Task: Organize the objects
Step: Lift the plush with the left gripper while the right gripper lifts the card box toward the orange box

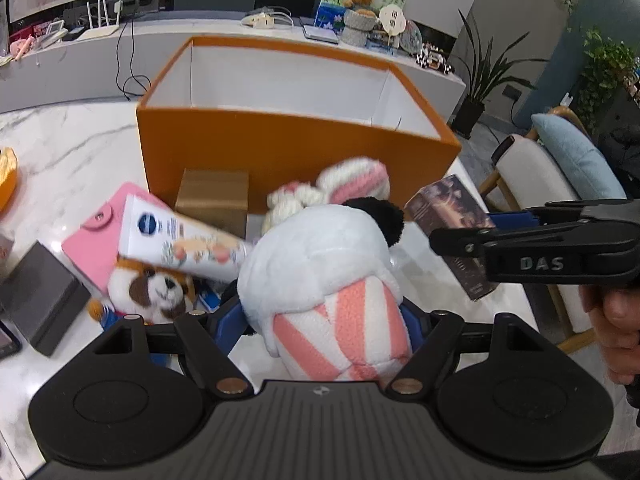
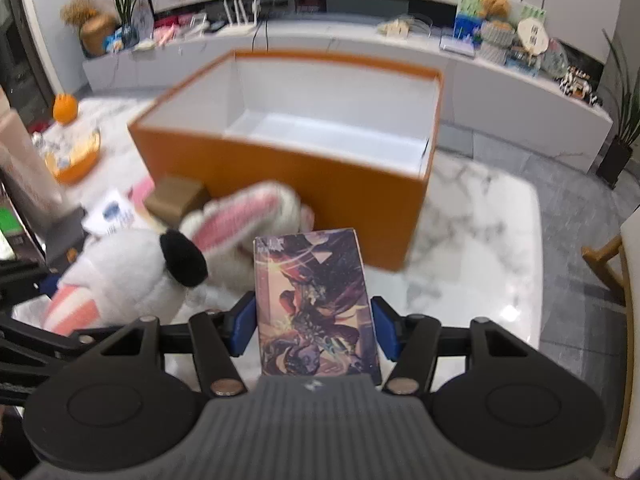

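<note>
1. The orange box [image 2: 280, 168] stands open-topped on the marble table [image 2: 480, 216], straight ahead of both grippers and a little beyond the clutter; its white inside looks empty in the right wrist view.
2. The left gripper [image 1: 320, 320] is clenched on a white plush [image 1: 320, 248] with pink-and-white stripes and a black ear. The plush's long axis runs forward along the fingers, head end toward the box.
3. The right gripper [image 2: 316, 328] holds an illustrated card box [image 2: 316, 304], blue pads [image 2: 244, 324] touching its sides. Its long axis also points forward at the box's near wall.
4. The move turns on height — both loads sit below the box rim, so each, I judge, must rise over the near wall before release. The right gripper appears somewhat nearer the box's right corner; the left has loose items between it and the wall.
5. Those items: a bunny plush [image 1: 352, 184] and a brown carton [image 1: 214, 198] against the wall, a cream tube [image 1: 184, 240] lying over a pink case [image 1: 100, 240], and a brown-and-white dog plush [image 1: 156, 288] beneath the tube.
6. Writing — "DAS" reads on the right gripper's body in the left wrist view. The tube bears a round blue logo, its text too small to read. The card box's cover lettering is not legible.
</note>
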`<action>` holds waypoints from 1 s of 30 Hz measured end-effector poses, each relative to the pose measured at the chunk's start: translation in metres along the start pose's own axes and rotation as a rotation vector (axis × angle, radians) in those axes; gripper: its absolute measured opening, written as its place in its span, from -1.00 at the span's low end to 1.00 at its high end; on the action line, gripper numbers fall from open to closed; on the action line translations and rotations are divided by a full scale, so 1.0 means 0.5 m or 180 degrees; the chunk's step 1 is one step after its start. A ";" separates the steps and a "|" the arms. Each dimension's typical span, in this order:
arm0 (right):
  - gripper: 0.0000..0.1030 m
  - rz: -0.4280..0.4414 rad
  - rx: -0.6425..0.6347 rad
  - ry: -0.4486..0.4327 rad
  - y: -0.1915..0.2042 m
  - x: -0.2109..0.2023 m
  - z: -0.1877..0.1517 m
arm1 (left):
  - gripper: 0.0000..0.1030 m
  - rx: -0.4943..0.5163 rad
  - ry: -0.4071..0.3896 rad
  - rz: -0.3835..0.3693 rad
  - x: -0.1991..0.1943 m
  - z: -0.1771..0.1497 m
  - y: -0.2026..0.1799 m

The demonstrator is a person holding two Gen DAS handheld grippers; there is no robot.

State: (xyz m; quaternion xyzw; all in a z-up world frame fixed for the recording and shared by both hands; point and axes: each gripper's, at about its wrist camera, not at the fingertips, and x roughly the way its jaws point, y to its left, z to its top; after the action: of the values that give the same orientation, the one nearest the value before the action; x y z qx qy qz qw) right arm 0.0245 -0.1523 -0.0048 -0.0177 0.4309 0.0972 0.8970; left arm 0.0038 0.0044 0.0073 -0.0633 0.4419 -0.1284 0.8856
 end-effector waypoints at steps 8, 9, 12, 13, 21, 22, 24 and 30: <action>0.20 -0.0011 0.0115 -0.0299 -0.014 -0.062 0.052 | 0.70 0.0026 -0.0186 -0.0057 -0.025 0.050 -0.006; 0.20 -0.0017 0.0128 -0.0337 -0.017 -0.068 0.062 | 0.70 0.0024 -0.0209 -0.0052 -0.027 0.060 -0.004; 0.20 -0.0031 0.0163 -0.0457 -0.026 -0.082 0.095 | 0.70 0.0033 -0.0273 -0.0026 -0.032 0.088 0.001; 0.20 -0.0032 0.0174 -0.0494 -0.029 -0.086 0.104 | 0.70 0.0062 -0.0298 -0.0012 -0.034 0.101 0.001; 0.20 -0.0112 0.0209 -0.0654 -0.050 -0.071 0.187 | 0.70 0.0003 -0.0493 0.0073 -0.013 0.196 0.040; 0.20 -0.0122 0.0219 -0.0654 -0.053 -0.064 0.192 | 0.70 -0.0039 -0.0502 0.0076 -0.006 0.204 0.048; 0.20 -0.0133 0.0239 -0.0625 -0.057 -0.045 0.201 | 0.70 -0.0091 -0.0504 0.0103 0.014 0.222 0.060; 0.20 -0.0117 0.0294 -0.0621 -0.059 0.025 0.212 | 0.70 -0.0099 -0.0546 0.0129 0.056 0.256 0.073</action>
State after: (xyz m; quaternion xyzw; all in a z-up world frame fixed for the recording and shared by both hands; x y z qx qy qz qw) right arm 0.1190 -0.1670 0.0505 0.0254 0.3451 0.0620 0.9362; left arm 0.1283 0.0311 0.0544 -0.0789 0.3675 -0.0976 0.9215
